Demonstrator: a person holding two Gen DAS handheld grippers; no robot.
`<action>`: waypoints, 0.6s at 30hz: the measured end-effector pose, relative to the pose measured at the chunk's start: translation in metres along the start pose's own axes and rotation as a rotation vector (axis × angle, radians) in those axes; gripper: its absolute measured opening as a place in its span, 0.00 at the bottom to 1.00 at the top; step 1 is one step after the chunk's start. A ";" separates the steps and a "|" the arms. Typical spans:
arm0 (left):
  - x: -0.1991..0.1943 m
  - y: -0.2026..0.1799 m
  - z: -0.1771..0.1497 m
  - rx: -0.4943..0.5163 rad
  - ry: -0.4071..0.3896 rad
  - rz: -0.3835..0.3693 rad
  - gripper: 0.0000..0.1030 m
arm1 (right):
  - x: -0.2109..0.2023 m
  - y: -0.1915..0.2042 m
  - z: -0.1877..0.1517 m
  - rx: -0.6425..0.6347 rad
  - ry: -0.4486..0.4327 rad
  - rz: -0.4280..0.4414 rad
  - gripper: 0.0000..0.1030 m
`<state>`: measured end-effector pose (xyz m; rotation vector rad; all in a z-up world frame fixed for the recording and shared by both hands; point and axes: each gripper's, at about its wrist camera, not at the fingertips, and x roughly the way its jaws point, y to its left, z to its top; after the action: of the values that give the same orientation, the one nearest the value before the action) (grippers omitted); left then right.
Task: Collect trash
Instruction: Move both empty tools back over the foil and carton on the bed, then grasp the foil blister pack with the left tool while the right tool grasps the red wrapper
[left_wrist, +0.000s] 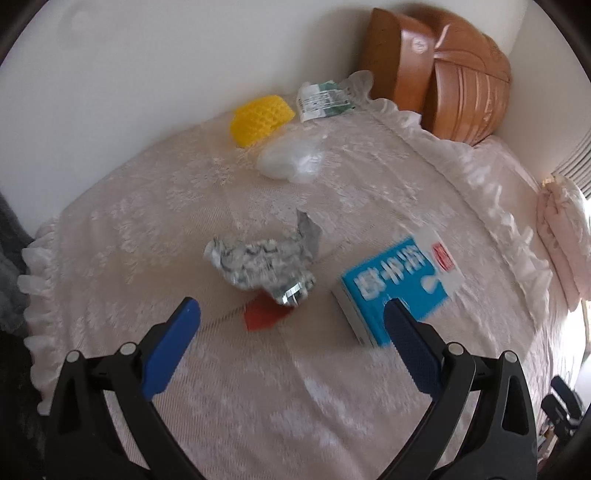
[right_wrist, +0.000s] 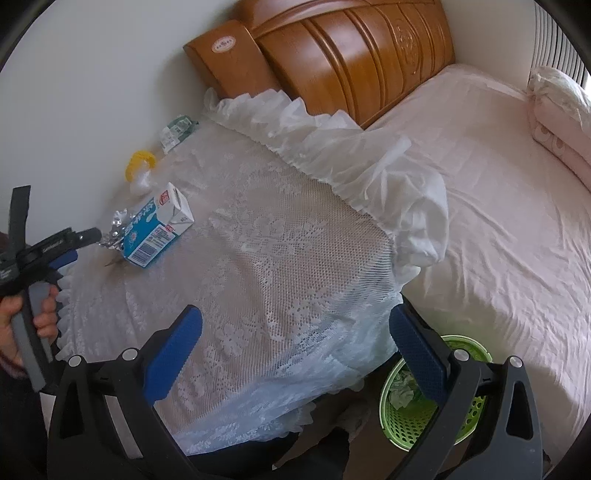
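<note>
Trash lies on a lace-covered table (left_wrist: 147, 221). A crumpled silver foil wrapper (left_wrist: 262, 264) with a red scrap (left_wrist: 264, 314) beside it sits just ahead of my left gripper (left_wrist: 291, 314), which is open and empty. A blue-and-white milk carton (left_wrist: 399, 284) lies next to its right finger. Farther back are a clear plastic bag (left_wrist: 291, 160), a yellow foam net (left_wrist: 260, 118) and a green-labelled wrapper (left_wrist: 323, 99). My right gripper (right_wrist: 295, 325) is open and empty above the table's near edge. The carton (right_wrist: 155, 225) and foil (right_wrist: 114, 230) show at far left there. A green trash basket (right_wrist: 424, 398) stands on the floor below.
The table (right_wrist: 277, 258) stands against a white wall (left_wrist: 147, 74) beside a bed (right_wrist: 498, 184) with a wooden headboard (right_wrist: 351, 51) and a folded quilt (right_wrist: 561, 118). The person's hand holding the left gripper (right_wrist: 33, 258) shows at the left edge.
</note>
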<state>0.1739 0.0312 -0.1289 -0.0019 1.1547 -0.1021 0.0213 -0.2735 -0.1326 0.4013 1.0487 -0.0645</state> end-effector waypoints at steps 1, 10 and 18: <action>0.007 0.002 0.005 -0.007 0.012 -0.007 0.92 | 0.005 0.000 0.001 0.008 0.008 -0.002 0.98; 0.058 0.011 0.031 -0.066 0.088 -0.035 0.92 | 0.031 0.000 0.010 0.047 0.052 -0.010 0.98; 0.069 0.022 0.041 -0.083 0.085 -0.074 0.71 | 0.049 0.025 0.027 -0.037 0.081 -0.009 0.98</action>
<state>0.2406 0.0450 -0.1761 -0.1151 1.2432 -0.1207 0.0748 -0.2529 -0.1552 0.3682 1.1305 -0.0376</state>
